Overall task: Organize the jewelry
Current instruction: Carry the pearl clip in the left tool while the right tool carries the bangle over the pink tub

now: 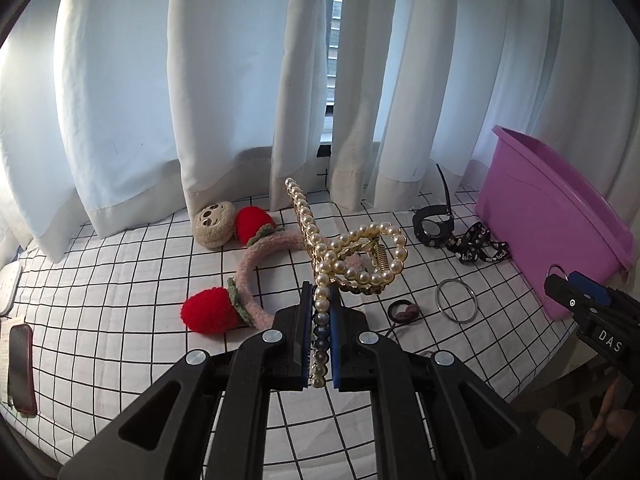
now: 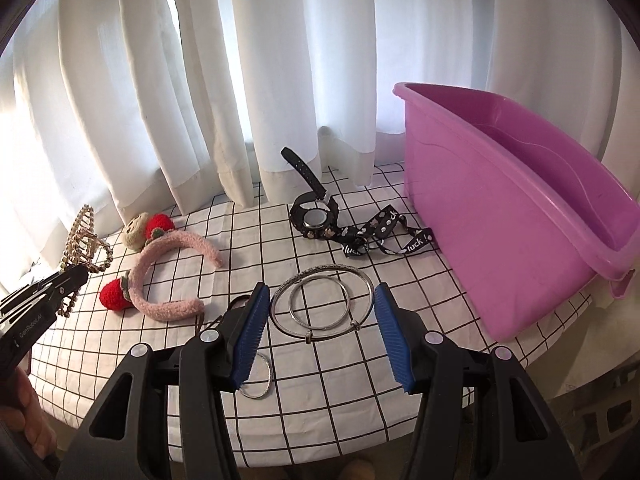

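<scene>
My left gripper (image 1: pixel 321 292) is shut on a gold pearl hair claw (image 1: pixel 352 256) and holds it above the checked cloth; the claw also shows in the right wrist view (image 2: pixel 82 248). My right gripper (image 2: pixel 320 300) is open, its blue pads either side of two silver bangles (image 2: pixel 322 304) lying on the cloth. A purple plastic tub (image 2: pixel 520 216) stands at the right; it also shows in the left wrist view (image 1: pixel 548 216).
On the cloth lie a pink fuzzy headband with red strawberries (image 2: pixel 160 276), a black watch (image 2: pixel 314 216), a black printed ribbon (image 2: pixel 384 236), a thin silver ring (image 2: pixel 260 380) and a dark hair tie (image 1: pixel 406 310). White curtains hang behind. A dark phone (image 1: pixel 20 368) lies far left.
</scene>
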{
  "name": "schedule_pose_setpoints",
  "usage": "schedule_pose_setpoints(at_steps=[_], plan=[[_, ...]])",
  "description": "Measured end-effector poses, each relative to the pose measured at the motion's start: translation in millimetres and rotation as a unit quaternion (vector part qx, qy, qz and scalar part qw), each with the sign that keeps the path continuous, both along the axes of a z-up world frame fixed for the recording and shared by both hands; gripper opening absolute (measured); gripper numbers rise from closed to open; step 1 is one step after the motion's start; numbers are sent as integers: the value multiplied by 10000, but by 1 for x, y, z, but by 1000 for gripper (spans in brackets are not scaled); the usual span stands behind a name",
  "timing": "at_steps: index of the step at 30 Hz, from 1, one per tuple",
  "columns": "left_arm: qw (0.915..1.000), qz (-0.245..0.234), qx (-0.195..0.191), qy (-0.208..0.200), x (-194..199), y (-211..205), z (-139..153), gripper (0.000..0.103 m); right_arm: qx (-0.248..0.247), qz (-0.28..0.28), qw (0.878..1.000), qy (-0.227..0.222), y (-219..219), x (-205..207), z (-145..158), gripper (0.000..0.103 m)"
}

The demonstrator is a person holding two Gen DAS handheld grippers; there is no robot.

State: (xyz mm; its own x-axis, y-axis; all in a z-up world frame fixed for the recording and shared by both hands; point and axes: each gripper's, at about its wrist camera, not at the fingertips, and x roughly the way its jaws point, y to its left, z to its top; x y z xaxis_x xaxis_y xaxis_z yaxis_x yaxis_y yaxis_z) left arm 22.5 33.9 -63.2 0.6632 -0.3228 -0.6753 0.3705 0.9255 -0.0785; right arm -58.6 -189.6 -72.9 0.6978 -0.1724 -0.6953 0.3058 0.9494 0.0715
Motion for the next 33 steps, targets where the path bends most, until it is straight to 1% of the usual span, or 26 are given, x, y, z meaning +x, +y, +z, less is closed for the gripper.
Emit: schedule_pose_setpoints(at_steps=[3, 7, 11, 13, 15, 20, 23, 25, 29, 33], plan=[[9989, -441, -126, -138, -1, -22, 18, 8, -30, -195, 9996, -225, -9, -7, 20, 52], [9941, -1008, -255, -294, -2, -58, 43, 8, -44, -455, 9975, -537, -30, -17, 48, 52], [9876, -1470, -355, -421, -1, -103, 64, 8, -90, -681, 9948, -753, -65, -25, 73, 52], [9841, -1658, -374, -520, -1, -130, 73, 8, -130, -767, 9937, -803, -85, -27, 81, 52], [9808, -1834, -417, -521, -1, -159, 80, 8, -144, -820, 9935, -782, -109, -28, 87, 52], [9772, -2066, -341, -340, 12, -239, 87, 8, -62, -875, 9945, -570, -174, -24, 91, 52], [9755, -2174, -237, -257, 22, -288, 88, 8, 61, -887, 9955, -343, -211, -18, 85, 52], [9750, -2213, -155, -105, 31, -318, 84, 8, 128, -859, 9961, -151, -234, -12, 81, 52], [9736, -2272, 155, 143, 47, -368, 70, 8, 284, -750, 9965, 244, -264, -1, 66, 52], [9699, -2345, 500, 434, 63, -402, 53, 8, 455, -623, 9951, 626, -280, 10, 50, 52]])
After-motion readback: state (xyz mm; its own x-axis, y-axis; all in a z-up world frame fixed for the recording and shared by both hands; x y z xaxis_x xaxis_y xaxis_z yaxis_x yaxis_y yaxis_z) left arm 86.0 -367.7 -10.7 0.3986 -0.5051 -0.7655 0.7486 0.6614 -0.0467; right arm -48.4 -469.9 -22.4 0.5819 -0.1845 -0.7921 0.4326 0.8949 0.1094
